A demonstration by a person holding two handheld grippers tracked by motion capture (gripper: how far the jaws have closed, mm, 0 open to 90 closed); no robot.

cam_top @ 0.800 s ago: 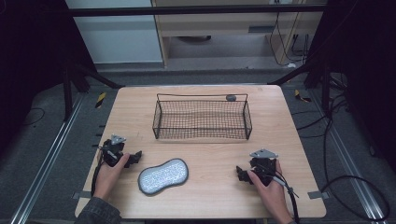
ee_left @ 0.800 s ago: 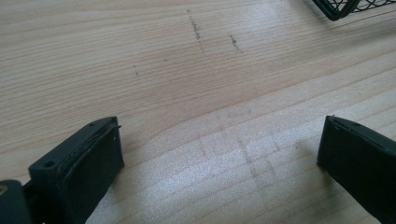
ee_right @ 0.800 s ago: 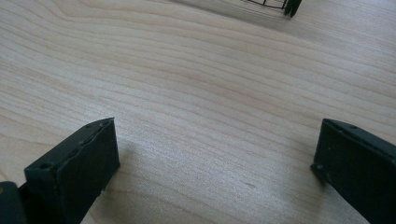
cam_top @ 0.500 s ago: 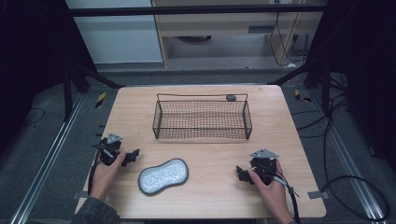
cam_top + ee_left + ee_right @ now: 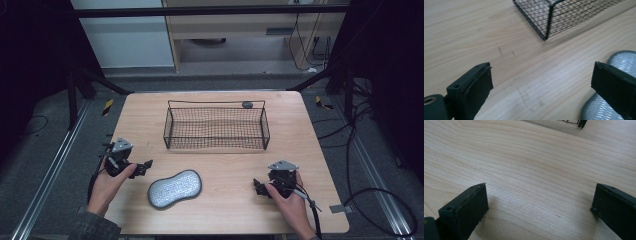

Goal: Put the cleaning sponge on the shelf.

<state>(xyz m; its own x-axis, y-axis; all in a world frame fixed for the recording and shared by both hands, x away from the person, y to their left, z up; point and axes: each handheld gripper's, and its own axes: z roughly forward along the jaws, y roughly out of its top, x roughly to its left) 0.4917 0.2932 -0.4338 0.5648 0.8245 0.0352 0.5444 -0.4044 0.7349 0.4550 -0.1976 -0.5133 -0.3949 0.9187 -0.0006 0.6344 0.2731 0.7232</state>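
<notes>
- The grey scrubbing pad lies flat on the near part of the wooden table, in front of the wire basket and well apart from it.
- The left gripper sits just left of the pad, jaws spread wide — in the left gripper view the pad shows by its right-hand jaw, with nothing between the jaws.
- The right gripper rests near the table's front right, well apart from the pad, jaws spread over bare wood.
- A small dark object sits at the basket's far rim.
</notes>
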